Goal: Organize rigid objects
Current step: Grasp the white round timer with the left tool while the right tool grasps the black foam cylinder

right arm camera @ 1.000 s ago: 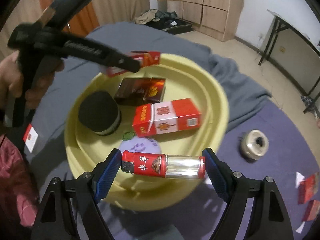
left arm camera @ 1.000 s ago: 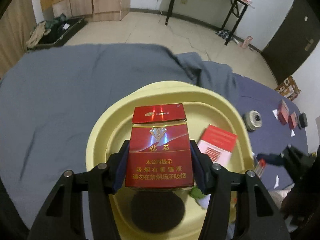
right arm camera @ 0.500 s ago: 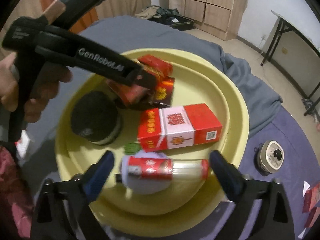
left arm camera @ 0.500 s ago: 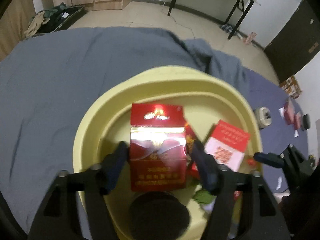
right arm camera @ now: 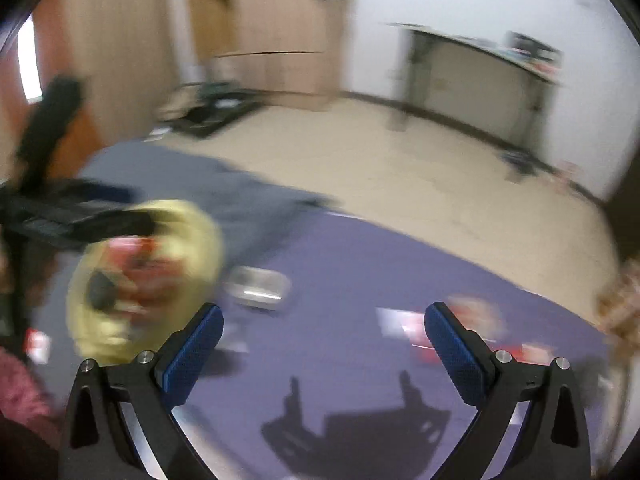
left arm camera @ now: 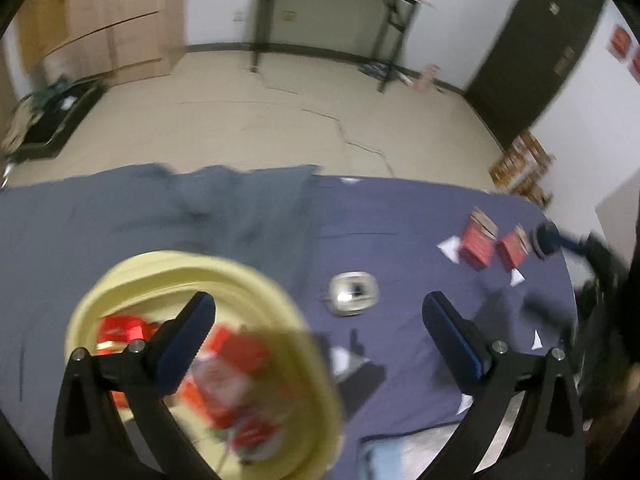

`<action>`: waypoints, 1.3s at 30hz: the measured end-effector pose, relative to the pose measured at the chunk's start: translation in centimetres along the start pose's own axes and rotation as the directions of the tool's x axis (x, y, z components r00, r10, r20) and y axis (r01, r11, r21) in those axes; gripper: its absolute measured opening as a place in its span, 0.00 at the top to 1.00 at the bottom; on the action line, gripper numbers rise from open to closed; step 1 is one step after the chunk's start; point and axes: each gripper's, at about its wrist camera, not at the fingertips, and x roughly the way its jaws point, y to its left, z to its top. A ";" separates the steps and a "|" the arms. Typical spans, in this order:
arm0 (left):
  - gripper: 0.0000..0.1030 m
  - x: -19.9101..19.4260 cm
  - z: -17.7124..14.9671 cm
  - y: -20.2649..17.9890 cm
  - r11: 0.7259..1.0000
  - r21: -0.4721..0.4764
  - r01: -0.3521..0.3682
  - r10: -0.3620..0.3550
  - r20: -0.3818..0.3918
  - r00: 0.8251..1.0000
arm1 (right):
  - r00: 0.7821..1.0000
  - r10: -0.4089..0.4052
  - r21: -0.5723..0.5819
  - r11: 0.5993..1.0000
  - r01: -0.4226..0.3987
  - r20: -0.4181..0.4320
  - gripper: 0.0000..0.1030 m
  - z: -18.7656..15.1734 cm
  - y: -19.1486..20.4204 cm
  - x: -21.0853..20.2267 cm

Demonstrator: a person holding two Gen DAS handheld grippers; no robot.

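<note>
A yellow basin point(left arm camera: 308, 340) holds several red cigarette packs point(left arm camera: 236, 352), blurred; it also shows in the right wrist view point(right arm camera: 200, 240) with a black round object point(right arm camera: 100, 286) inside. My left gripper point(left arm camera: 318, 332) is open and empty, over the basin's right rim. My right gripper point(right arm camera: 324, 340) is open and empty above the purple cloth. A round metal tin point(left arm camera: 354, 292) lies right of the basin and shows in the right wrist view point(right arm camera: 260, 286). Two red packs point(left arm camera: 478, 242) lie far right on the cloth point(left arm camera: 400, 216).
White paper scraps point(left arm camera: 450, 248) lie around the red packs. A grey cloth point(left arm camera: 160, 208) covers the left of the surface. A black-legged table point(left arm camera: 340, 20) and wooden cabinets point(left arm camera: 112, 20) stand across the floor. Both views are motion-blurred.
My left gripper let go of the red pack into the basin and my right gripper let go of the red lighter. Both opened wide, pulled back and swung right toward the purple cloth.
</note>
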 end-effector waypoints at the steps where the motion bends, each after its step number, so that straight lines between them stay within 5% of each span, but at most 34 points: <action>1: 0.00 0.8 0.1 -1.3 1.000 0.018 0.004 -0.004 -0.002 1.000 | 0.997 -0.075 0.029 0.997 0.075 -0.002 0.00 -1.1 -3.9 -0.1; 5: 0.00 5.6 0.0 -5.1 0.998 0.070 -0.007 0.012 -0.077 0.997 | 0.974 -0.207 0.210 0.952 0.221 -0.090 0.00 -5.4 -15.4 0.4; 11: 0.00 11.1 -0.2 -6.3 0.991 0.123 -0.057 0.075 -0.153 0.985 | 0.960 -0.240 0.398 0.875 0.277 -0.141 0.00 -9.8 -24.5 2.8; 21: 0.10 15.1 -1.1 -6.6 0.981 0.166 -0.101 0.132 -0.186 0.974 | 0.957 -0.249 0.438 0.851 0.291 -0.151 0.00 -10.6 -27.5 8.3; 23: 0.23 15.3 -1.6 -6.4 0.981 0.165 -0.100 0.132 -0.195 0.972 | 0.955 -0.251 0.448 0.844 0.295 -0.155 0.01 -10.5 -28.1 9.4; 25: 0.27 15.8 -1.8 -6.2 0.980 0.162 -0.115 0.148 -0.210 0.966 | 0.956 -0.252 0.449 0.844 0.292 -0.148 0.07 -10.4 -28.3 10.1; 28: 0.44 15.9 -1.8 -6.1 0.977 0.183 -0.108 0.145 -0.204 0.968 | 0.950 -0.280 0.426 0.849 0.313 -0.140 0.32 -10.5 -28.3 10.4; 39: 0.46 13.2 -1.5 -5.1 0.987 0.142 -0.081 0.106 -0.176 0.979 | 0.962 -0.271 0.385 0.885 0.263 -0.034 0.35 -10.7 -24.5 4.9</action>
